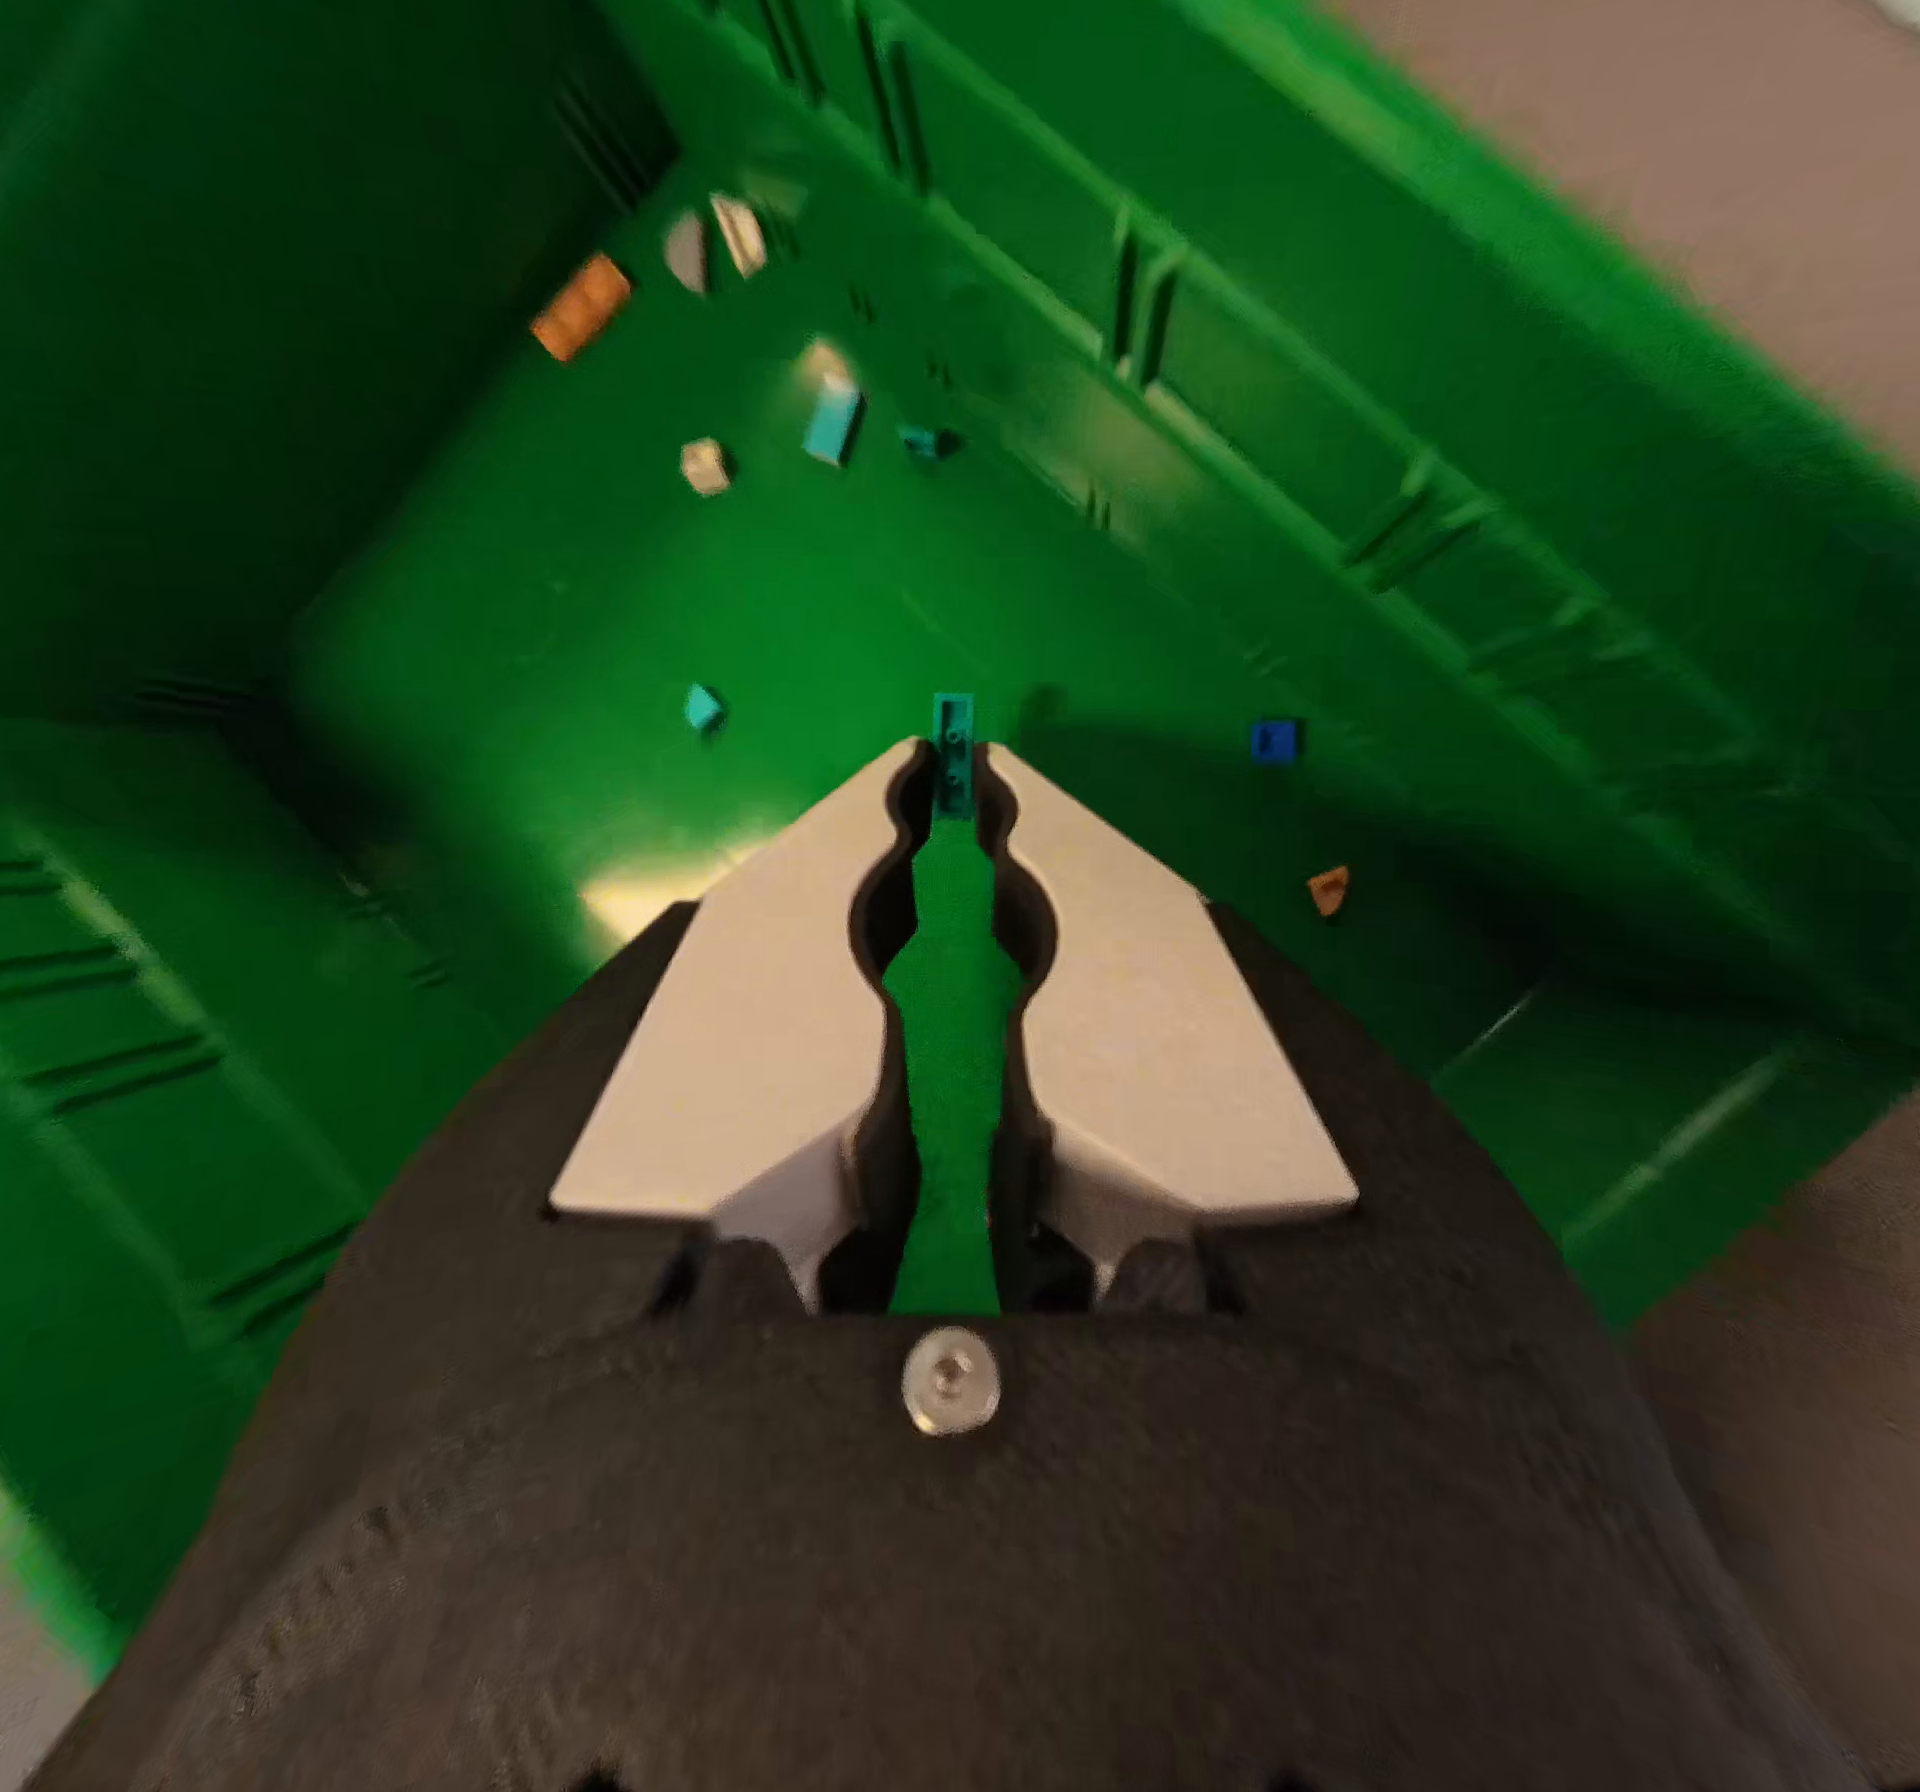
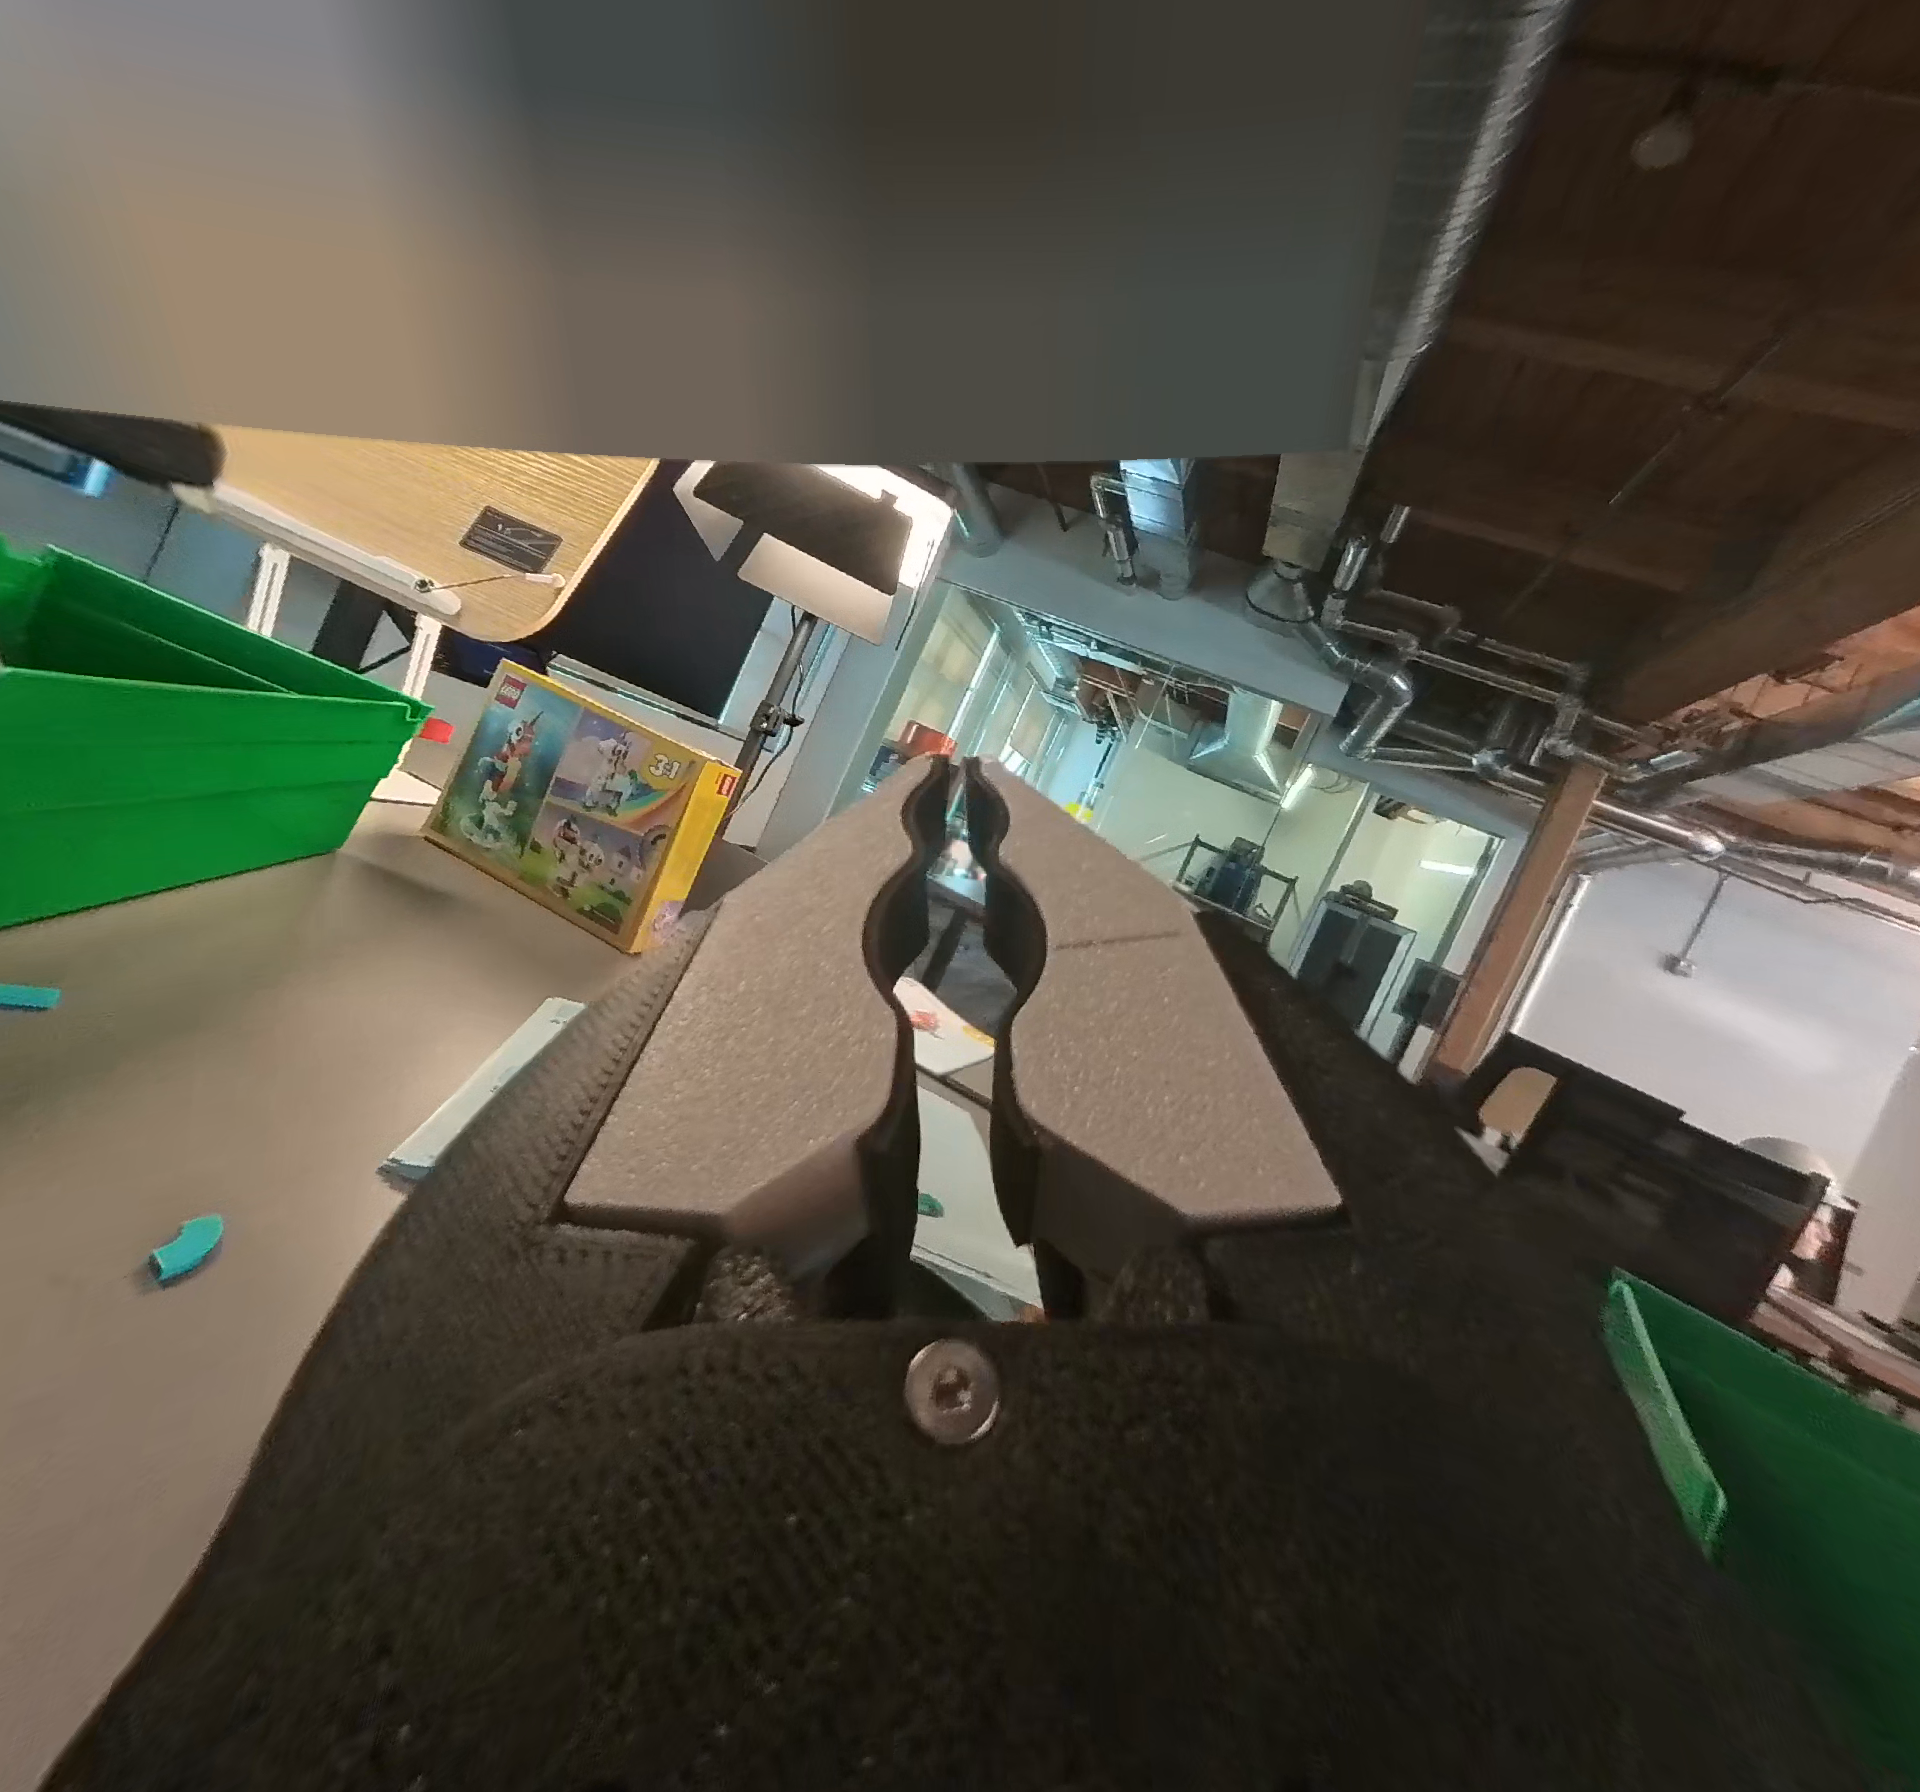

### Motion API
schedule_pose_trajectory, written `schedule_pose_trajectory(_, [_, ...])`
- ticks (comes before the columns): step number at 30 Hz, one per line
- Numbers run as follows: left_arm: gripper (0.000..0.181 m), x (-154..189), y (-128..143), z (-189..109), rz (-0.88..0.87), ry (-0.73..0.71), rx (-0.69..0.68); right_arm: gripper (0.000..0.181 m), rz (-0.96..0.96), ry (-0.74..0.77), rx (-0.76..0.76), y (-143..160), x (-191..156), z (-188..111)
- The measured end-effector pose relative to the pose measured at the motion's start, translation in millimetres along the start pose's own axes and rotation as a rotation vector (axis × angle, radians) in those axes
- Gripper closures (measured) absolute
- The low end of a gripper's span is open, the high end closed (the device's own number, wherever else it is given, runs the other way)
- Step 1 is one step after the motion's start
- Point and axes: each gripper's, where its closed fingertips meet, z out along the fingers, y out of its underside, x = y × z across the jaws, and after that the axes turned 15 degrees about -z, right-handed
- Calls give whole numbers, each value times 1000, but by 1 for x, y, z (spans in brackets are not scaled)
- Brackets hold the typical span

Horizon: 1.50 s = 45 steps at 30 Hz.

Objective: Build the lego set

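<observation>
Left hand-held gripper point(image 1: 953, 755) pinches teal plate point(image 1: 953, 740) — lower end hidden.

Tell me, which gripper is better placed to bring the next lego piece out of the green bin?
Left. The left gripper is inside the green bin, apparently shut on a thin teal plate. The right gripper points up over the table, nearly shut and empty.
</observation>
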Motion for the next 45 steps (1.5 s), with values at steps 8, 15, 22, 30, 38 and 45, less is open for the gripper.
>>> schedule_pose_trajectory(8, [175,102,-81,-138,248,97,759,178,249,-64,-34,15,2,5])
schedule_pose_trajectory(15, [174,252,-59,-140,640,325,1108,180,436,-445,-12,28,-43,8])
schedule_pose_trajectory(22, [174,302,-49,-71,1008,177,1124,164,603,-806,-23,43,-86,11])
schedule_pose_trajectory(30, [175,323,-26,-52,1215,56,1158,171,727,-956,-221,60,-121,3])
schedule_pose_trajectory(38, [174,328,-16,-53,1217,126,1152,180,654,-990,-239,61,-123,-3])
schedule_pose_trajectory(45, [151,318,-13,-46,882,543,843,181,7,-1067,-292,105,-111,-25])
